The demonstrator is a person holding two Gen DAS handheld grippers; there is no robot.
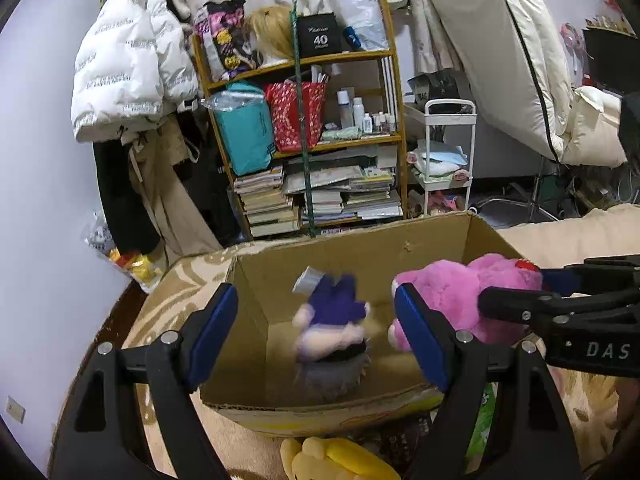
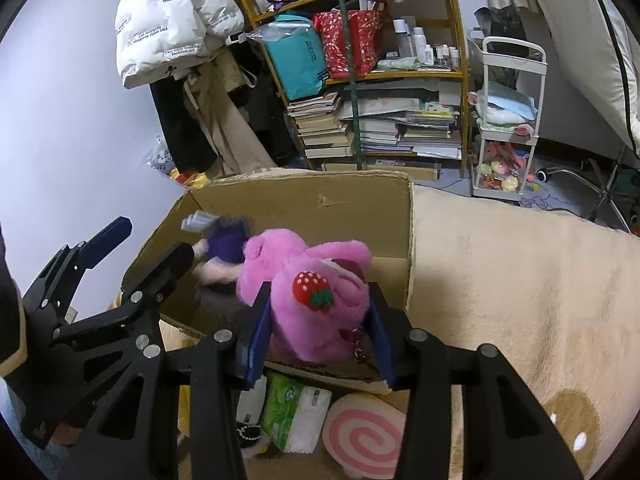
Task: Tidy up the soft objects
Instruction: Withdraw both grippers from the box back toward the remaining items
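An open cardboard box (image 1: 352, 248) stands on a beige blanket. A blurred purple and pale plush doll (image 1: 334, 320) is inside it, between the fingers of my open left gripper (image 1: 316, 328) but not held. My right gripper (image 2: 320, 320) is shut on a pink plush toy (image 2: 316, 280) with a red strawberry, held over the box's (image 2: 304, 204) near right side. The pink plush (image 1: 468, 292) and the right gripper (image 1: 560, 304) also show in the left wrist view. The left gripper (image 2: 132, 248) shows open at the left of the right wrist view, next to the purple doll (image 2: 224, 248).
A yellow plush (image 1: 336, 460) lies in front of the box. A green tissue pack (image 2: 296, 412) and a pink spiral cushion (image 2: 364, 436) lie on the blanket (image 2: 520, 280) near me. A cluttered wooden shelf (image 1: 312, 128), hanging coats and a white cart (image 1: 444, 152) stand behind.
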